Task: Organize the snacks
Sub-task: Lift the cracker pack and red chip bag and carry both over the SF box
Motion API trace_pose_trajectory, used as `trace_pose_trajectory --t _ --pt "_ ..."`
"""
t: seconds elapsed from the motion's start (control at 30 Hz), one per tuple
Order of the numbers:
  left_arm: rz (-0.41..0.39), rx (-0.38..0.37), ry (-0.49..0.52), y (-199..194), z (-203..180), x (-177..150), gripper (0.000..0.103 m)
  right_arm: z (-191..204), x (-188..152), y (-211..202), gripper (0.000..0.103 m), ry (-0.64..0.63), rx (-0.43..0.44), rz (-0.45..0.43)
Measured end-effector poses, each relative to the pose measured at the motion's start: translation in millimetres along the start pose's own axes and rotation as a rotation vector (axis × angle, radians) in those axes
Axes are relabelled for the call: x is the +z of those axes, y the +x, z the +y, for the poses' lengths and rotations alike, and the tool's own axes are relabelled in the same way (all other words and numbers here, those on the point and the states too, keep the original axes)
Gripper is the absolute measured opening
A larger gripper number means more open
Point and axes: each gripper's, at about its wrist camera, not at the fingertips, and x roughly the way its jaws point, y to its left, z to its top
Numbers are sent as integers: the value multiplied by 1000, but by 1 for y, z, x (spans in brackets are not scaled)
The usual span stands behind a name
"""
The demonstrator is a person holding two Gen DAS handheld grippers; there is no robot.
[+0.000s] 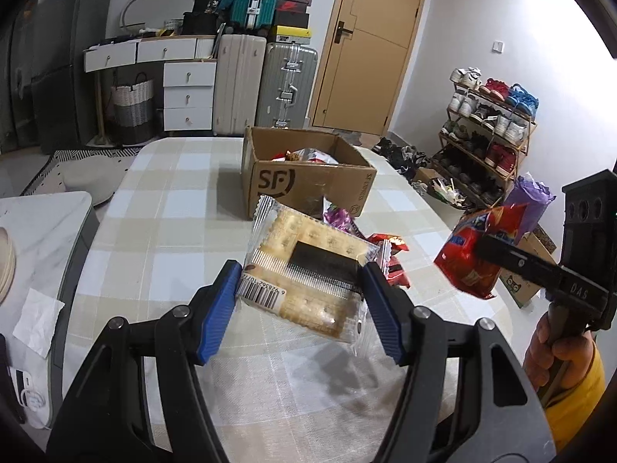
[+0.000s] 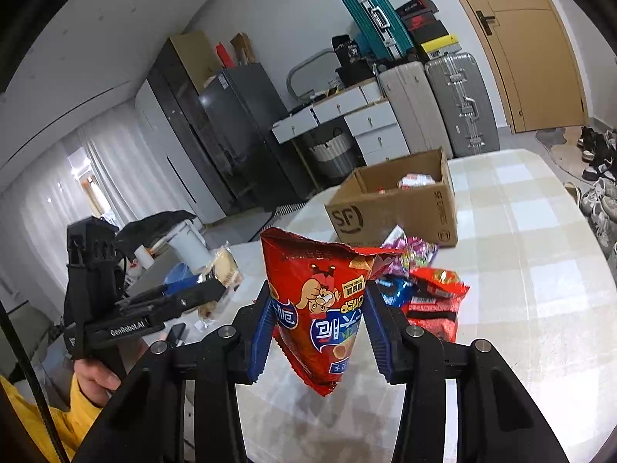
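My left gripper (image 1: 299, 289) is shut on a clear pack of crackers (image 1: 308, 266) with a barcode label, held above the checked tablecloth (image 1: 162, 231). My right gripper (image 2: 318, 312) is shut on a red chip bag (image 2: 320, 301), lifted off the table and hanging upside down. The same red chip bag (image 1: 472, 258) shows at the right of the left wrist view, and the cracker pack (image 2: 225, 268) shows at the left of the right wrist view. An open cardboard box (image 1: 308, 177) marked SF stands further back with snacks inside. Several loose snack packs (image 2: 424, 293) lie in front of the box.
A shoe rack (image 1: 489, 135) stands on the right beyond the table. Suitcases (image 1: 266, 85) and white drawers (image 1: 185, 92) line the far wall beside a wooden door (image 1: 378, 38). A marble side table (image 1: 42, 254) sits at the left. Yellow sleeves and hands (image 2: 94, 380) hold both grippers.
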Motion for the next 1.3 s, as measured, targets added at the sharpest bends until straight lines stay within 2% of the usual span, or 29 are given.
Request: trace_pose_trajectory --t 0.33,0.57,0.97,1.1,1.3 --pt "-39 -24 -5 -15 -3 27 62 16 32 -12 44 -56 27 -57" --pt "-52 -23 9 -2 -2 65 62 9 67 0 44 -49 53 -84" --pt "-76 -3 24 41 -5 147 62 -2 141 30 44 -102 33 -114" --pt "-74 -3 32 63 -6 178 62 -5 167 53 44 -129 -2 -92" --pt "-56 9 44 104 -4 216 62 -23 199 90 44 -100 -22 -72"
